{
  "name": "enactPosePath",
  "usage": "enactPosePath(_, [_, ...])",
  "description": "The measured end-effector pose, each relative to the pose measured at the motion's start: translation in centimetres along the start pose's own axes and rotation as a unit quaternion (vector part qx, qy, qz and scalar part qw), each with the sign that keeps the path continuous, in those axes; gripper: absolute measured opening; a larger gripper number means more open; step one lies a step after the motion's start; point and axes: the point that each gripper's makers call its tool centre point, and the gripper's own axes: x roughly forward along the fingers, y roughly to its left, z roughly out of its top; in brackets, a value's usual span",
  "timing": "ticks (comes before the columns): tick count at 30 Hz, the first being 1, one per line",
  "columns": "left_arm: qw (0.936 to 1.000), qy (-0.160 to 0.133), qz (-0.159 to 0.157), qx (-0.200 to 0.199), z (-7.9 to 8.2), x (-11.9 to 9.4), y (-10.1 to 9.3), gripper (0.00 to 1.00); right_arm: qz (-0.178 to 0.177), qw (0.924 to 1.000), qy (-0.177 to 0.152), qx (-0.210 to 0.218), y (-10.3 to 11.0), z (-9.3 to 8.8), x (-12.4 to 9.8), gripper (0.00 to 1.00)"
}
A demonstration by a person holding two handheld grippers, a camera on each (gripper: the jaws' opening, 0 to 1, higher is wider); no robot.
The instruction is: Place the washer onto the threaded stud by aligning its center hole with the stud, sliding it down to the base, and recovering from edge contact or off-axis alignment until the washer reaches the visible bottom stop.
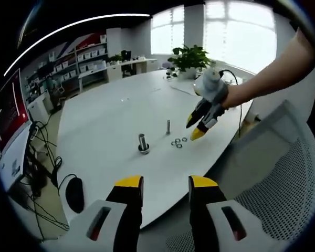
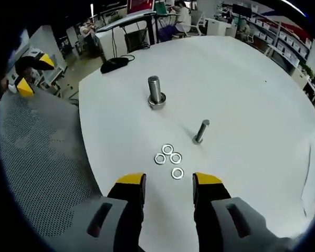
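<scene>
Left gripper (image 1: 166, 182): jaws parted, nothing between them, held off the near edge of the white table (image 1: 105, 131). Right gripper (image 2: 168, 179): jaws parted too, empty, hanging over the table just short of the washers (image 2: 168, 157). In the left gripper view the right gripper (image 1: 195, 125) comes in from the right on a person's bare arm (image 1: 273, 73), yellow tips apart, above and just right of the washers (image 1: 178, 142).

Four loose washers lie flat in a tight cluster in the right gripper view; whether they touch each other is hard to tell. In the left gripper view they are too small to count.

Thin threaded stud (image 2: 201, 131) stands upright just beyond the cluster, bare shaft, threads not readable. Thicker stud (image 2: 156, 93) stands further off with a ring-like collar at its base; cannot tell if that is a washer or part of it. Same pair in left gripper view: thin stud (image 1: 168, 126), thick one (image 1: 143, 143).

Mesh chair (image 2: 37, 157) beside the table, cut off by the view edge. Black mouse (image 1: 74, 193) lies on the table's near-left corner. Potted plant (image 1: 189, 58) at the far end.
</scene>
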Motion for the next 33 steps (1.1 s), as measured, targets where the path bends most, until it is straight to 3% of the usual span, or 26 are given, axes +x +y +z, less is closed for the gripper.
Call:
enactPosePath(9, [1.0,0.003,-0.001,0.004,-0.1,0.0,-0.1,0.31,0.008,0.999,0.043,-0.011,-0.6,-1.3,1.8,0.32])
enactPosePath(13, [0.9999,0.009,-0.002,0.006,-0.3,0.1,-0.2,0.31,0.009,0.9988,0.048,-0.009,-1.0,-1.2,2.2,0.31])
enactPosePath(21, [1.0,0.005,-0.002,0.005,-0.2,0.0,-0.1,0.31,0.017,0.995,0.079,-0.059,-1.1,-1.5,2.8,0.26])
enactPosePath(27, [1.0,0.003,-0.004,0.006,-0.1,0.1,-0.2,0.31,0.022,0.9934,0.09,-0.067,-1.2,-1.3,3.1,0.25])
enactPosePath(30, [1.0,0.003,-0.004,0.006,-0.1,0.1,-0.2,0.31,0.026,0.9842,0.108,-0.138,-1.1,-1.4,3.2,0.25])
enactPosePath(33, [1.0,0.005,-0.004,0.006,-0.1,0.1,-0.1,0.31,0.037,0.9788,0.131,-0.153,-0.8,-1.6,3.1,0.24])
